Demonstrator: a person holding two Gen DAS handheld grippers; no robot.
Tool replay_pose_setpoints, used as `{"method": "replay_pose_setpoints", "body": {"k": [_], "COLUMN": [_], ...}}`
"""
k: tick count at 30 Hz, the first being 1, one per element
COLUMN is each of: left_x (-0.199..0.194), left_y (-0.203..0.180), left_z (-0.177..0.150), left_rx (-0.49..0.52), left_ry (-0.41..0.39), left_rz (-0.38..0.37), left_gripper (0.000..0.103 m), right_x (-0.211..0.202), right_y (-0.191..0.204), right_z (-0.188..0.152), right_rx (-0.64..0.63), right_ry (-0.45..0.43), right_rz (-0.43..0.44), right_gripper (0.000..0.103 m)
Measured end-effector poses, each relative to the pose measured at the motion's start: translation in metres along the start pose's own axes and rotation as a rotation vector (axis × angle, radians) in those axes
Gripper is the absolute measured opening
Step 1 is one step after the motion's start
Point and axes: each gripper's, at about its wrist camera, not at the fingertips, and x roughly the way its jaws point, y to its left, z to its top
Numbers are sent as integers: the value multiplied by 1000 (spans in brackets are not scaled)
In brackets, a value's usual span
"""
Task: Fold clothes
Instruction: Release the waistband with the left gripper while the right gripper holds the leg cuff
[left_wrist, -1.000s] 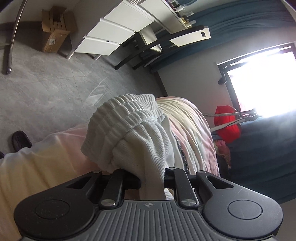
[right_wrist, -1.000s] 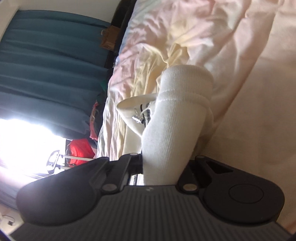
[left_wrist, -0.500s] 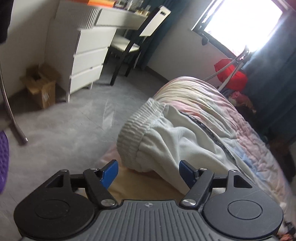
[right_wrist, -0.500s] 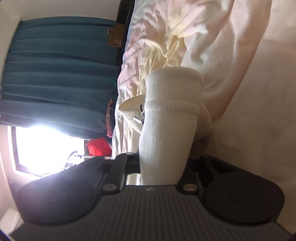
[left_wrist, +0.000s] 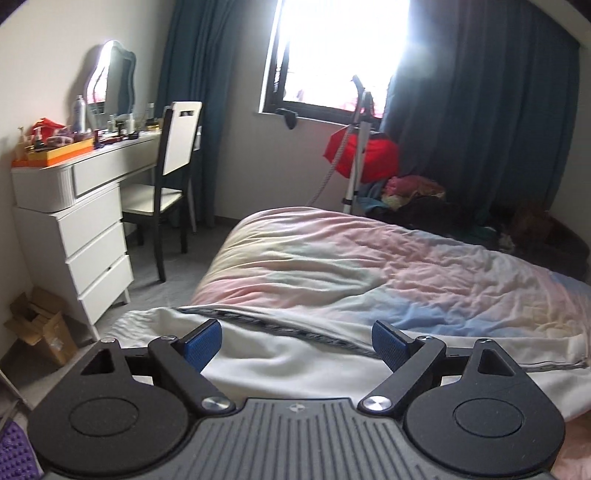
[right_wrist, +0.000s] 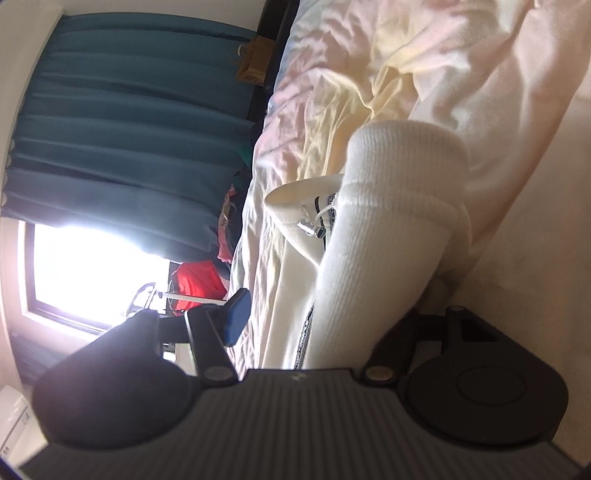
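Observation:
White sweatpants (left_wrist: 295, 365) with a dark side stripe lie flat on the near edge of the bed, right in front of my left gripper (left_wrist: 295, 341), which is open and empty just above them. In the right wrist view the ribbed white cuff of the sweatpants (right_wrist: 384, 229) stands up between the fingers of my right gripper (right_wrist: 332, 321). The jaws stand open, the left blue pad (right_wrist: 236, 314) is clear of the cloth, and the right finger is hidden behind the cuff. A drawstring with metal tips (right_wrist: 314, 225) shows beside the cuff.
The bed's pastel duvet (left_wrist: 369, 266) stretches ahead. A white dresser (left_wrist: 74, 221) and chair (left_wrist: 173, 177) stand to the left. A cardboard box (left_wrist: 37, 328) lies on the floor. A red bag and a stand (left_wrist: 358, 155) are by the window, beside dark teal curtains (left_wrist: 480, 129).
My left gripper opened, let go of the waistband and pulled back, leaving the pants flat on the bed. My right gripper opened around the cuff.

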Motion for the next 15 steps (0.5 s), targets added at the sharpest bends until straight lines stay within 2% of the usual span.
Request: {"method": "replay_pose_setpoints", "body": {"k": [4, 6, 8, 11, 15], "left_x": [38, 61, 87, 119, 138], "left_y": [-54, -80, -97, -108, -111], "left_z": [-9, -25, -47, -73, -102], "left_rx": [1, 34, 54, 43, 104], "left_ry": [6, 24, 75, 169, 200], "left_rz": [-34, -23, -17, -13, 22], "left_gripper": [90, 90, 90, 90, 90], "right_x": [0, -1, -1, 2, 9], "right_y": [2, 10, 17, 19, 7], "right_z": [1, 0, -3, -4, -3], "right_rx": [-9, -71, -139, -167, -130], "right_ry": [-26, -49, -70, -76, -59], "right_rz": [29, 30, 43, 42, -7], "right_gripper": [64, 64, 64, 64, 64]}}
